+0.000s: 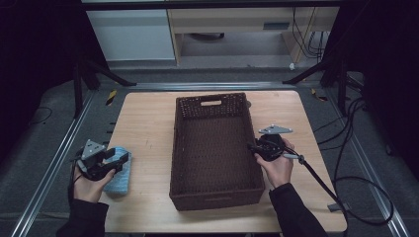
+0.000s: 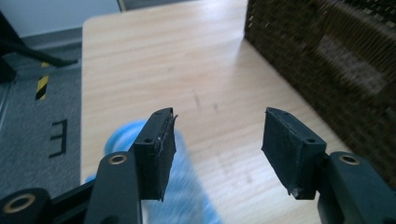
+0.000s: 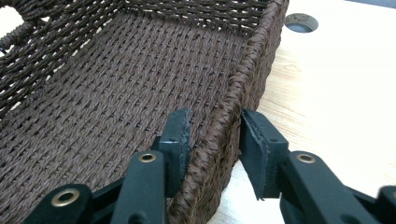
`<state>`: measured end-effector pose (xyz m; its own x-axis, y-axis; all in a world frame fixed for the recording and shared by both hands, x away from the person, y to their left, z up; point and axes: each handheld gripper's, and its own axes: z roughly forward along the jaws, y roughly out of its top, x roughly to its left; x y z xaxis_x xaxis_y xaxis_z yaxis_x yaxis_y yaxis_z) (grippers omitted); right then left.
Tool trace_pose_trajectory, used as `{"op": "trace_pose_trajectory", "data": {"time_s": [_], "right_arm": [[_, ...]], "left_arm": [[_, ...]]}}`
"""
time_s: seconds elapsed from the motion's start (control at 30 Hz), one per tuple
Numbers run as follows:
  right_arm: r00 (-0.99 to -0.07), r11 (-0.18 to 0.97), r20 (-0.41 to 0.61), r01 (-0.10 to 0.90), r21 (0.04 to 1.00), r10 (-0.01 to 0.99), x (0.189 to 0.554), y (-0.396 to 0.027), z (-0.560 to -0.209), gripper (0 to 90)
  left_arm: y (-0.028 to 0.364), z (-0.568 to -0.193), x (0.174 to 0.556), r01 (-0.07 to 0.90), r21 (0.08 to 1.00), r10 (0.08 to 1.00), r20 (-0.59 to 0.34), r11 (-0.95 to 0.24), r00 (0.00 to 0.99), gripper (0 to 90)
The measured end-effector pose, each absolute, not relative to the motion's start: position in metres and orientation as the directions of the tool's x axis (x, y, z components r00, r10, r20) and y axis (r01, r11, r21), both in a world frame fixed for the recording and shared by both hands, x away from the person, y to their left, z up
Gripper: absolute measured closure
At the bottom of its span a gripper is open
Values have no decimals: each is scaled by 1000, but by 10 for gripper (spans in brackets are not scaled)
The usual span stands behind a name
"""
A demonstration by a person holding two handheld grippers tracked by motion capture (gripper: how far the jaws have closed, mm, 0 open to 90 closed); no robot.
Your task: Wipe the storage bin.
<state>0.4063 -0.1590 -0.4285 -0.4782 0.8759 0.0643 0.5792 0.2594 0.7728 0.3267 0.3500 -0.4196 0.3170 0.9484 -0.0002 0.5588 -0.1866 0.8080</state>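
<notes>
A dark brown wicker basket [image 1: 217,197] stands in the middle of the wooden table [image 1: 143,123], with nothing inside it. A light blue cloth-like thing [image 1: 121,180] lies at the table's left edge. My left gripper [image 1: 123,157] hovers just over it, jaws open and nothing between them. In the left gripper view the blue thing [image 2: 187,196] is a blur under the left jaw. My right gripper [image 1: 251,147] straddles the basket's right wall [image 3: 243,70]. One jaw is inside and one outside, and a gap shows at the outer pad [image 3: 254,140].
A round cable hole [image 3: 299,22] sits in the table behind the basket's far right corner. Metal rails [image 1: 54,168] run along both sides of the table. Black cables [image 1: 356,182] loop on the floor to the right. Bare tabletop [image 2: 187,60] lies left of the basket.
</notes>
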Motion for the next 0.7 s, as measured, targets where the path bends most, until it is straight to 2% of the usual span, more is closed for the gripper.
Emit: {"op": "trace_pose_trajectory", "data": {"time_s": [0.47, 0.57, 0.7], "right_arm": [[-465, 254, 59, 581, 773, 883, 404, -160, -429, 560], [-460, 248, 64, 587, 771, 886, 404, -160, -429, 540], [-454, 242, 69, 590, 770, 888, 405, -161, -430, 519]], "left_arm": [[370, -457, 323, 649, 725, 952, 27, -229, 305, 445], [372, -466, 326, 673, 702, 952, 19, -231, 307, 486], [373, -474, 328, 693, 689, 951, -21, -210, 309, 593]]}}
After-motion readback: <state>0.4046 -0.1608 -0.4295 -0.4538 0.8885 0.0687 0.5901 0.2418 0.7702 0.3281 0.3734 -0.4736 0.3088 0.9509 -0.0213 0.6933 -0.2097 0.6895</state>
